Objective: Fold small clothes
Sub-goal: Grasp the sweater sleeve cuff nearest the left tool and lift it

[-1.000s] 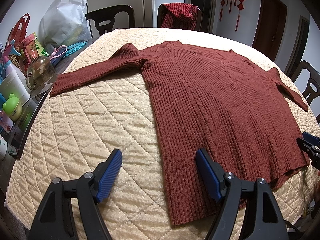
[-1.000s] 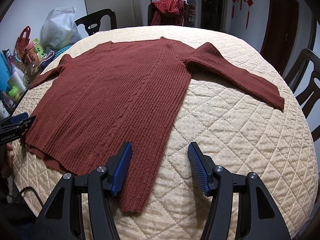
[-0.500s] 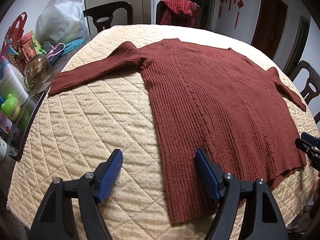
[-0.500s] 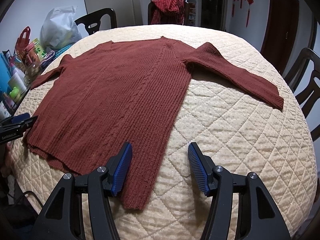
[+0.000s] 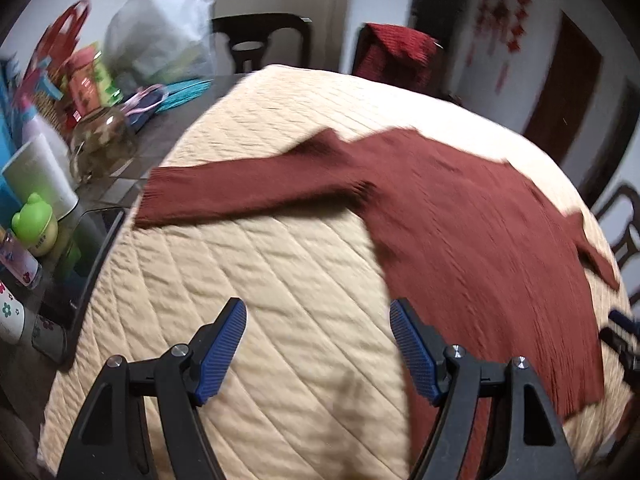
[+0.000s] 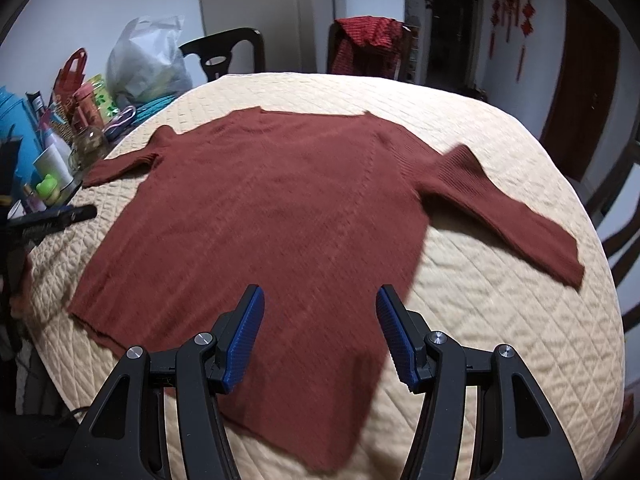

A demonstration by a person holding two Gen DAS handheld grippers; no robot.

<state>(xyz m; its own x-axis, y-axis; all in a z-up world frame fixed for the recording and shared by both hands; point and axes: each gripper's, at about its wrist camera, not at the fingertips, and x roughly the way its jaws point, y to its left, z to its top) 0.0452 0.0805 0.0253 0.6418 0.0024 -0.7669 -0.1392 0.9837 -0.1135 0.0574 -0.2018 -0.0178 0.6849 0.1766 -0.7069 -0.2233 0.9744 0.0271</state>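
Shifted since 0.5 s ago: left gripper [image 5: 318, 354] swung toward the left side of the desk, now over bare quilt beside the left sleeve [image 5: 240, 190] rather than over the hem corner; right gripper [image 6: 320, 336] moved inward over the lower body of the sweater [image 6: 280, 220], no longer straddling its side edge. Motion blur throughout the left wrist view.

Far left, on the uncovered strip of desk [image 5: 168, 128]: clutter of bottles, a green frog-shaped container [image 5: 34, 220], a glass jar [image 5: 102, 142], a white plastic bag [image 5: 160, 36]. Next, the quilted cream cover [image 5: 260, 280] spread across the desk. On it, the rust-red knit sweater, lying flat, neckline away from the cameras, hem nearest the grippers. Left sleeve stretched outward toward the clutter; right sleeve [image 6: 512, 216] stretched outward toward the opposite edge. Behind, 2 dark chairs, 1 draped with a red checked cloth [image 6: 364, 40].

Jaws of both grippers spread wide, gripping nothing, held above the fabric without evident contact.

Progress, as judged: garment laid out and smoothed, no fold made yet. Remaining: both sleeves turned in over the body, then the body folded on itself. Left sleeve the likely first target, given the left gripper's position near it.
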